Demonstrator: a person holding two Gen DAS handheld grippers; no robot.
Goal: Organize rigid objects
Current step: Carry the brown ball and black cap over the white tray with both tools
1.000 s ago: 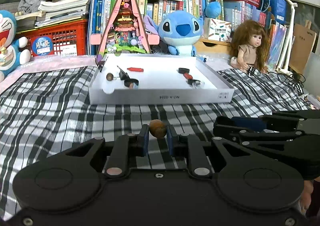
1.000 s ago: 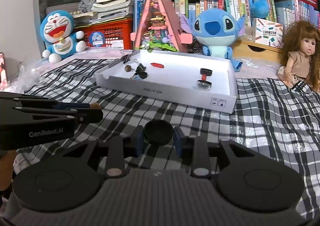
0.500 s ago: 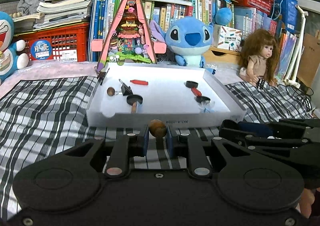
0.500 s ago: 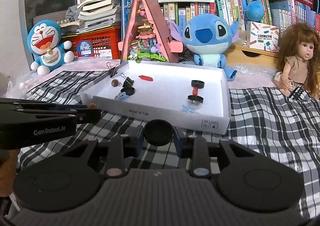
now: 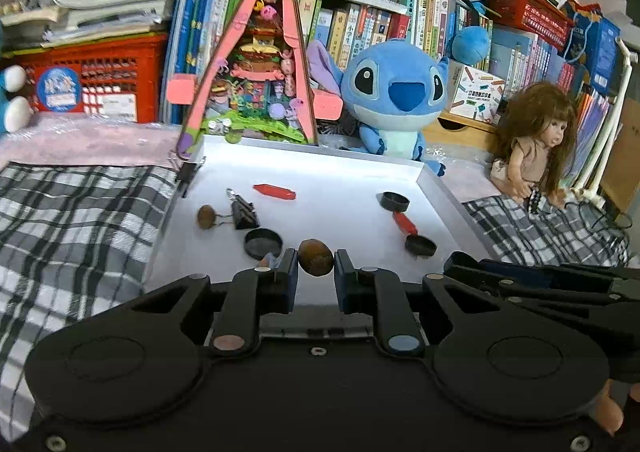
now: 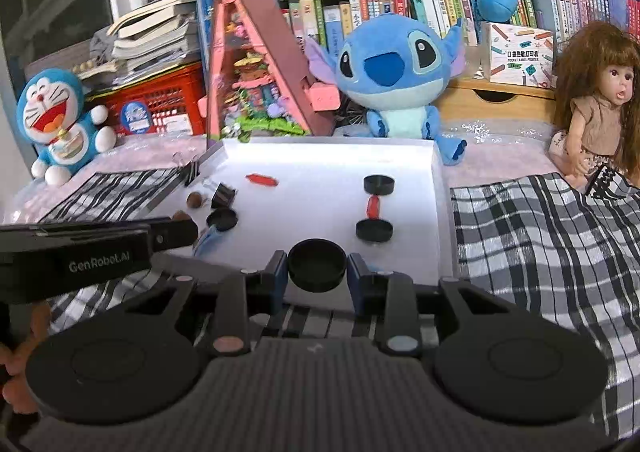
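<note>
Between the left gripper's (image 5: 316, 272) fingers sits a brown nut (image 5: 315, 257), clamped above the near edge of the white tray (image 5: 436, 188). Beside it, the right gripper (image 6: 317, 276) grips a black round cap (image 6: 317, 265) over the same edge. Caps, binder clips and red pieces lie inside.

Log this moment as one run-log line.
left gripper: shut on brown nut | right gripper: shut on black cap | both over near edge of white tray
</note>
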